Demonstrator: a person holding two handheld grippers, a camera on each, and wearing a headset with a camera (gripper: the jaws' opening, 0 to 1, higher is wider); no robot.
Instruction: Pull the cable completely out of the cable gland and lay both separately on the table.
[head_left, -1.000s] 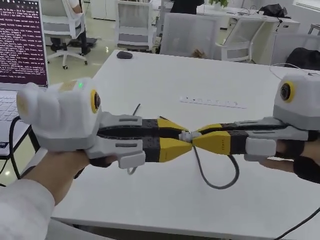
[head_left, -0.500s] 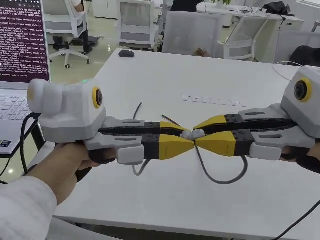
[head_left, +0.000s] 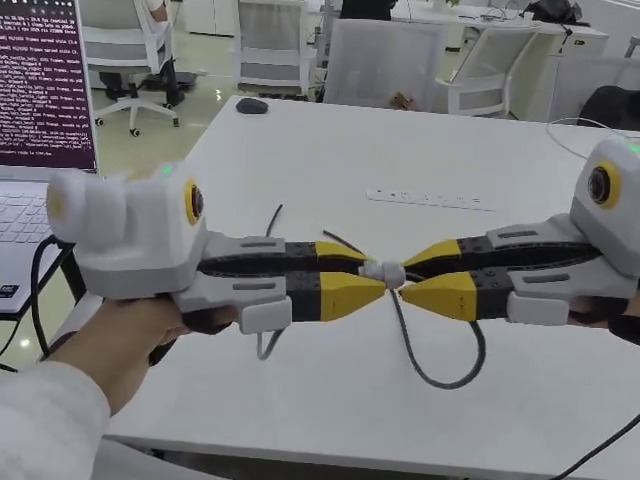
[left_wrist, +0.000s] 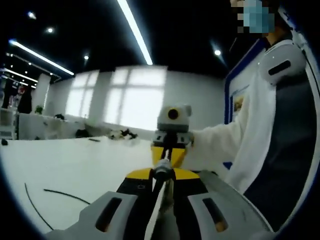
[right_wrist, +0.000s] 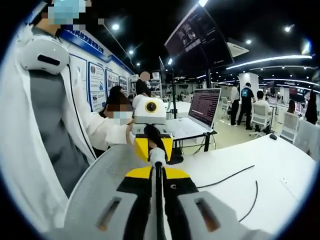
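My two grippers meet tip to tip above the white table (head_left: 330, 400) in the head view. The left gripper (head_left: 376, 283) is shut on the small grey-white cable gland (head_left: 383, 271), which sits at its yellow tips. The right gripper (head_left: 408, 277) is shut on the grey cable (head_left: 440, 382) right beside the gland. That cable drops from the tips and loops down onto the table. A short cable end (head_left: 265, 345) hangs under the left gripper. In the left gripper view the gland (left_wrist: 163, 170) sits at the jaw tips, and a pale strand runs back between the jaws. The right gripper view shows the gland (right_wrist: 157, 156) just past its tips.
An open laptop (head_left: 40, 90) stands at the left edge. A dark mouse (head_left: 251, 105) lies at the far side. A white strip (head_left: 430, 200) and thin black wires (head_left: 272, 218) lie mid-table. A black cord (head_left: 600, 450) crosses the front right corner. Office chairs stand beyond.
The right gripper's tips have drawn a little away from the left one's, and the gland now shows in the small gap. Both grippers sit slightly lower in the picture.
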